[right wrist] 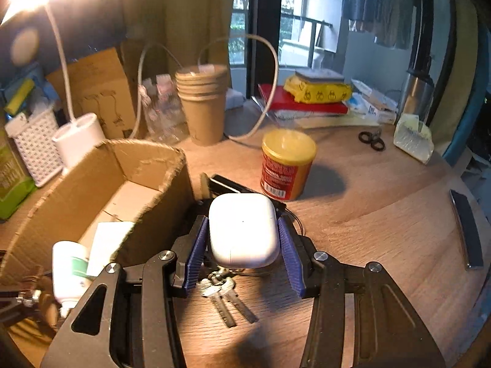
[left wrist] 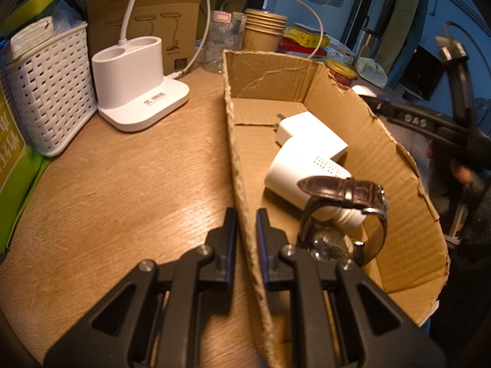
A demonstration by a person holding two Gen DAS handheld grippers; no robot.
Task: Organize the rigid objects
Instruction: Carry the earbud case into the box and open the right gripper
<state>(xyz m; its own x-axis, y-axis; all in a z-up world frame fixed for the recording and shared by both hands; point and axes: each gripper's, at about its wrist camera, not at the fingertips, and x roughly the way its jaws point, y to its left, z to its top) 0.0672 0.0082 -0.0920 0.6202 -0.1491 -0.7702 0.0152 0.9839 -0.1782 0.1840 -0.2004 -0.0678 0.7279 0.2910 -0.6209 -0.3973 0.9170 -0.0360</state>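
Left gripper (left wrist: pixel 246 214) pinched on the box wall (left wrist: pixel 242 184), angled down. My right gripper (right wrist: pixel 243 236) clamps the earbud case (right wrist: pixel 244 230).

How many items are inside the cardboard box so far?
3 visible: a white charger toward the back, a white tube lying mid-box, and a brown-strapped watch nearest the camera. Smaller things could be hidden beneath them.

Wooden table (right wrist: pixel 383 214): box (right wrist: pixel 92 168), keys (right wrist: pixel 227 297), can (right wrist: pixel 287 165)

The watch (left wrist: pixel 343 214) face is half hidden behind the left gripper (left wrist: pixel 246 239) at six o'clock. The keys (right wrist: pixel 225 297) lie partly under the white case (right wrist: pixel 244 230). At nine o'clock the tube (right wrist: pixel 69 273) is blurred, its print unreadable.
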